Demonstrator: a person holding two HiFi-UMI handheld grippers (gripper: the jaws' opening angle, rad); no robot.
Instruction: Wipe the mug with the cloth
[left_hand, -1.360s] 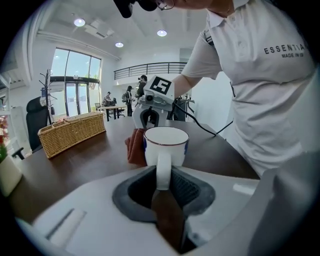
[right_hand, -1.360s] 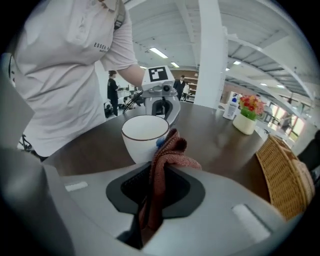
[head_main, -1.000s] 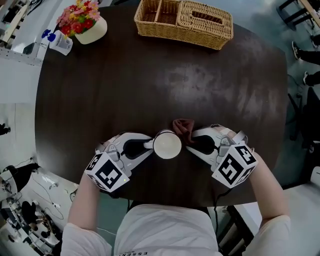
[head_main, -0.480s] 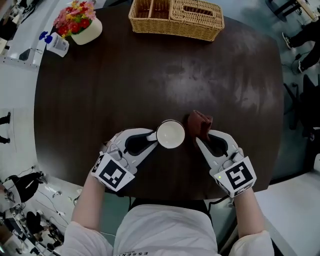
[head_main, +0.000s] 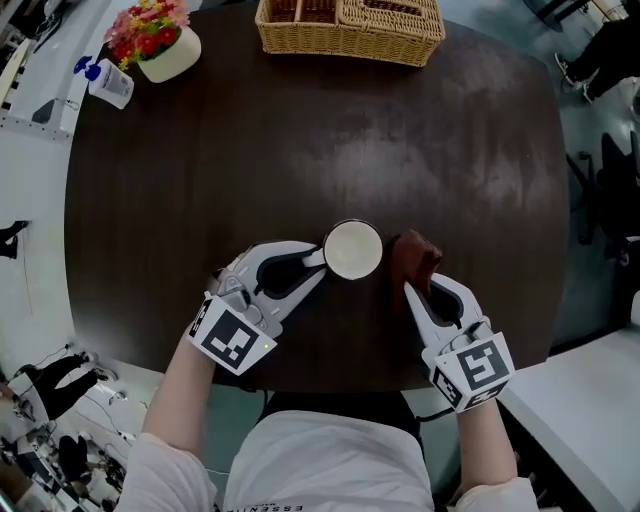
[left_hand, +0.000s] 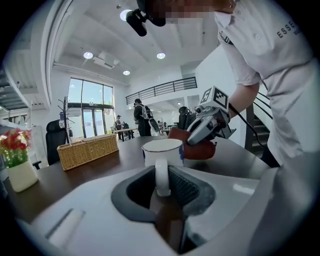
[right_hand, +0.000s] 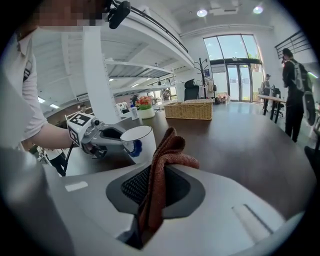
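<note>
Left gripper (head_main: 318, 262): jaws drawn in on the handle of the mug (head_main: 353, 249), holding it upright near the table's (head_main: 300, 150) front edge.
Right gripper (head_main: 411, 288): jaws pinched tight on the cloth (head_main: 414, 257), which stands bunched above them, just right of the mug; contact not clear.
Mug: white, round, blue mark on its side.
Cloth: rust-brown, coarse weave, folded.
Table: dark, rounded.
Far edge: wicker basket (head_main: 350, 25) with compartments, white pot of flowers (head_main: 160, 45), small bottle (head_main: 103, 82).
</note>
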